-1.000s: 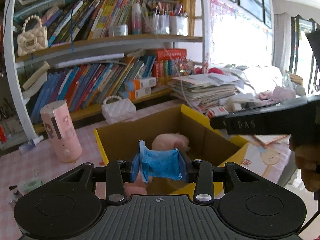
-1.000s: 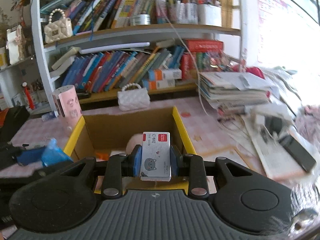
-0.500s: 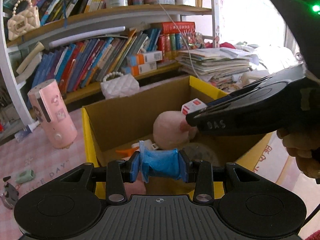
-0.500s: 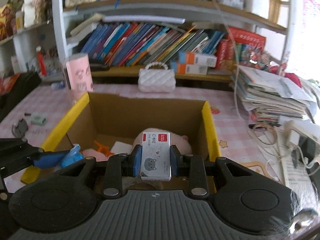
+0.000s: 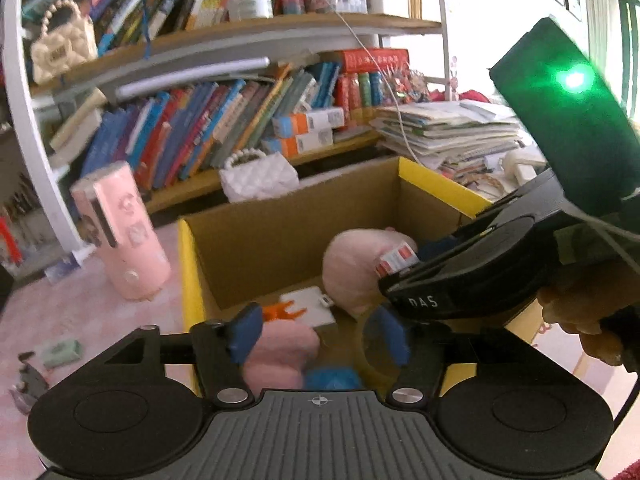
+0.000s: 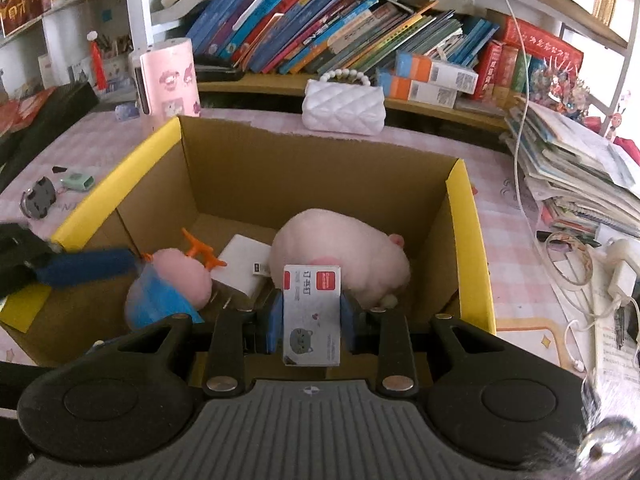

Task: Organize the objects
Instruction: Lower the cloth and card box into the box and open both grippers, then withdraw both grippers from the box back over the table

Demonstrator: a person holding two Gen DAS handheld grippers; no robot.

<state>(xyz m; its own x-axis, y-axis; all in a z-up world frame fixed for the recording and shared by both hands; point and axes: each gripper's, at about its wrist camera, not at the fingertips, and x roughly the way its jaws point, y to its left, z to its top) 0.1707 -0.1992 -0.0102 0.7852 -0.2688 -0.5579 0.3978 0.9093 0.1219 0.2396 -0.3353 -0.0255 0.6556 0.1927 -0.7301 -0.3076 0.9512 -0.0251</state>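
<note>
A cardboard box with yellow flaps (image 5: pixel 296 216) (image 6: pixel 312 168) stands on the pink table. My left gripper (image 5: pixel 318 338) is open above its near left part. Below it lies a small pink plush in blue clothes (image 5: pixel 280 354) (image 6: pixel 168 284). My right gripper (image 6: pixel 311 316) is shut on a small white staple box with a cat picture (image 6: pixel 312 312) and holds it over the box, in front of a large pink plush (image 6: pixel 340 248) (image 5: pixel 352 268). The right gripper shows in the left wrist view (image 5: pixel 404 264).
A white card (image 6: pixel 244 256), an orange clip (image 6: pixel 198 252) and a tape roll (image 5: pixel 380 350) lie in the box. A pink cylinder (image 5: pixel 120 232), a white purse (image 6: pixel 344 104), bookshelves, a paper stack (image 6: pixel 572 168) and small items (image 6: pixel 76 182) surround it.
My left gripper has opened and the blue-clothed plush has dropped into the box. Both grippers have moved forward over the box. The right one still holds the staple box.
</note>
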